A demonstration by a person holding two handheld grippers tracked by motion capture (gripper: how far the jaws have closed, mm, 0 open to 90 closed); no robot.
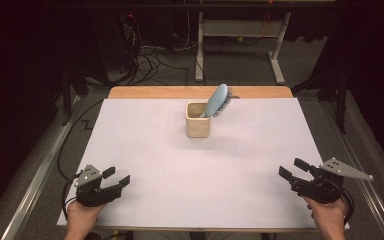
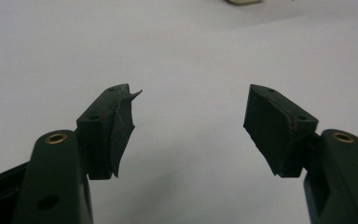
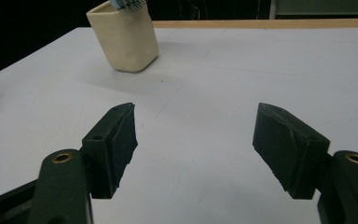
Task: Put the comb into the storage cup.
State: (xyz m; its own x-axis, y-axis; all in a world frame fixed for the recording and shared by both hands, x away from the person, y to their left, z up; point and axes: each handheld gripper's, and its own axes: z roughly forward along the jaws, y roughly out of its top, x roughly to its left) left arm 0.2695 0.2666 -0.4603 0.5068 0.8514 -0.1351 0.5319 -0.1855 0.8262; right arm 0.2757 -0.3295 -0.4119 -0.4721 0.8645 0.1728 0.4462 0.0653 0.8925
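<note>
One cream cup (image 1: 198, 125), one blue hairbrush (image 1: 217, 99), two grippers, one white table (image 1: 180, 190).

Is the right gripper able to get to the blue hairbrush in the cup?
Probably yes. The right gripper is open, and bare white table lies between it and the hairbrush leaning out of the cup.

Light-blue hairbrush (image 1: 218, 99) stands handle-down, probably, in the cream square cup (image 1: 198, 125), leaning back-right, bristles facing right, at the table's far centre.

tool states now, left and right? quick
Left tool: open, holding nothing, near the table's front edge.
Right tool: open, holding nothing, likewise.
</note>
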